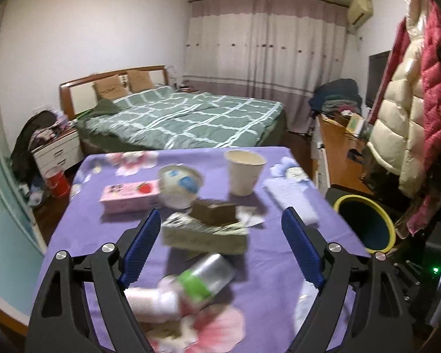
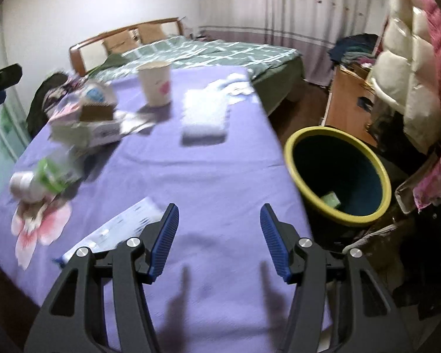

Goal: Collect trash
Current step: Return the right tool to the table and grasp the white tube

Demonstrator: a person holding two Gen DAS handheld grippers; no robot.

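Lying on its side near the purple tablecloth's [image 1: 273,264] near edge, a blurred silver can with a green label [image 1: 204,278] sits beside a white bottle [image 1: 153,301]. The left gripper [image 1: 220,241] hangs above them, jaws wide apart and empty. The right gripper [image 2: 219,235] is likewise spread, empty, over bare cloth beside the yellow-rimmed dark bin [image 2: 336,173]

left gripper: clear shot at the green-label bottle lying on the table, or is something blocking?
Probably yes. The left gripper is open and the green-label bottle lies on its side between and just below the fingers, nothing over it. The box pile sits just beyond; a white bottle touches its near end.
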